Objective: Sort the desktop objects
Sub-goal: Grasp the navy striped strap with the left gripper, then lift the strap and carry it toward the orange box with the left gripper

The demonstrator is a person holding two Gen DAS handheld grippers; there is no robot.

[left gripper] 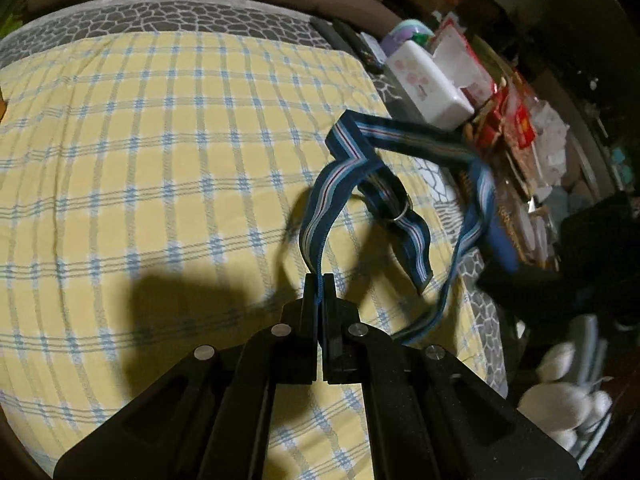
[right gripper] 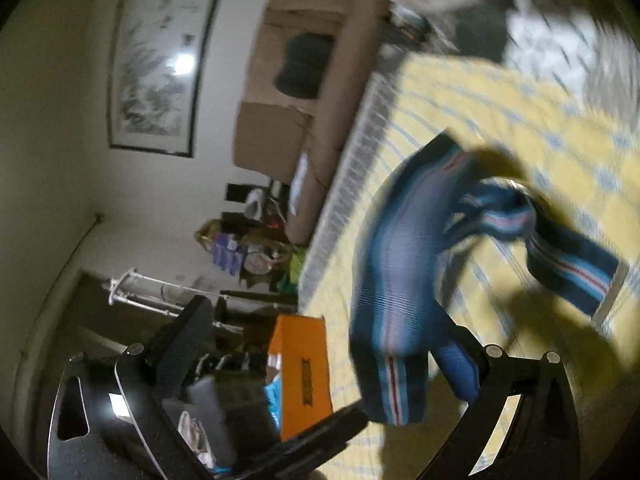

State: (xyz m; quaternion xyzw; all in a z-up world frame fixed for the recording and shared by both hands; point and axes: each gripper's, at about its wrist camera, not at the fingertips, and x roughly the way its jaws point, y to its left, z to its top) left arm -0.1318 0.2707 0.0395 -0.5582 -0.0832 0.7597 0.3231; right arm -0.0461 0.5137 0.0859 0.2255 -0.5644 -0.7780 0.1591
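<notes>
From the left wrist, the left gripper (left gripper: 319, 280) is clenching the striped belt (left gripper: 340, 176) edge-on, pointing steeply down over the yellow checked cloth (left gripper: 160, 160); the belt is dangling limp, probably light, best pinched across its flat webbing. From the right wrist, blurred, the right gripper (right gripper: 320, 340) is gaping wide, the belt draping against one finger.

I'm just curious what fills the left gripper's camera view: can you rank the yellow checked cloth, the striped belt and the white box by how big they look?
1. yellow checked cloth
2. striped belt
3. white box, though it lies farther off, so it may only look smaller.
</notes>
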